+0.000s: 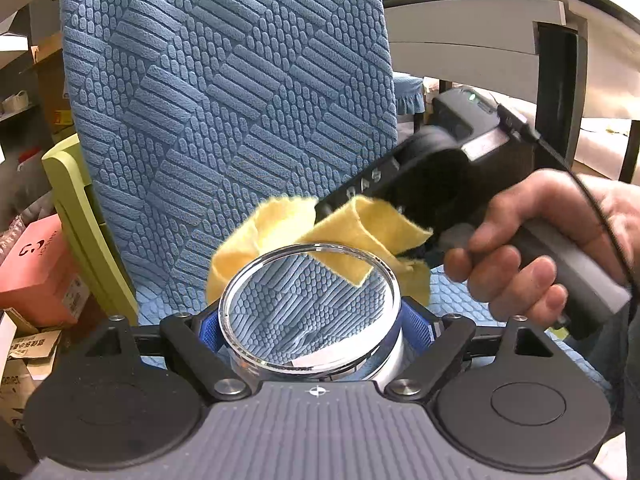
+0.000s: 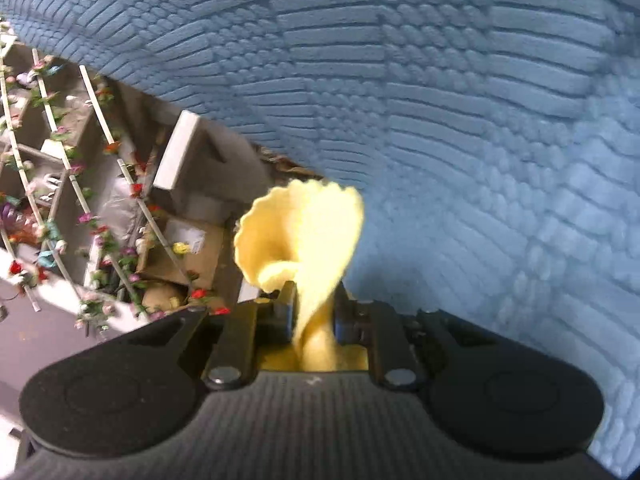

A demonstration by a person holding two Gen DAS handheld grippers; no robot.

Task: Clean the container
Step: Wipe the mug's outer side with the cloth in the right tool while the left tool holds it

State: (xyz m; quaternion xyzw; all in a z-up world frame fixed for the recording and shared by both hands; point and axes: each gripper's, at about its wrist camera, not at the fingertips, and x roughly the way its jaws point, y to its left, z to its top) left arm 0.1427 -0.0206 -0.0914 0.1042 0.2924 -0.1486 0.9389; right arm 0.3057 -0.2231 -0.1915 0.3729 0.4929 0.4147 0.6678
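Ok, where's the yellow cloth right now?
The yellow cloth is pinched in the right gripper. In the left wrist view it drapes over the far rim of the clear container, which the left gripper holds before the blue chair back.

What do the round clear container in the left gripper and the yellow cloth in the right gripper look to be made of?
The round clear container looks like glossy transparent plastic or glass: the blue chair pattern shows through it and its rim glints; which one is unclear. The yellow cloth looks like soft, matte microfibre or fleece, folding limply with fuzzy edges.
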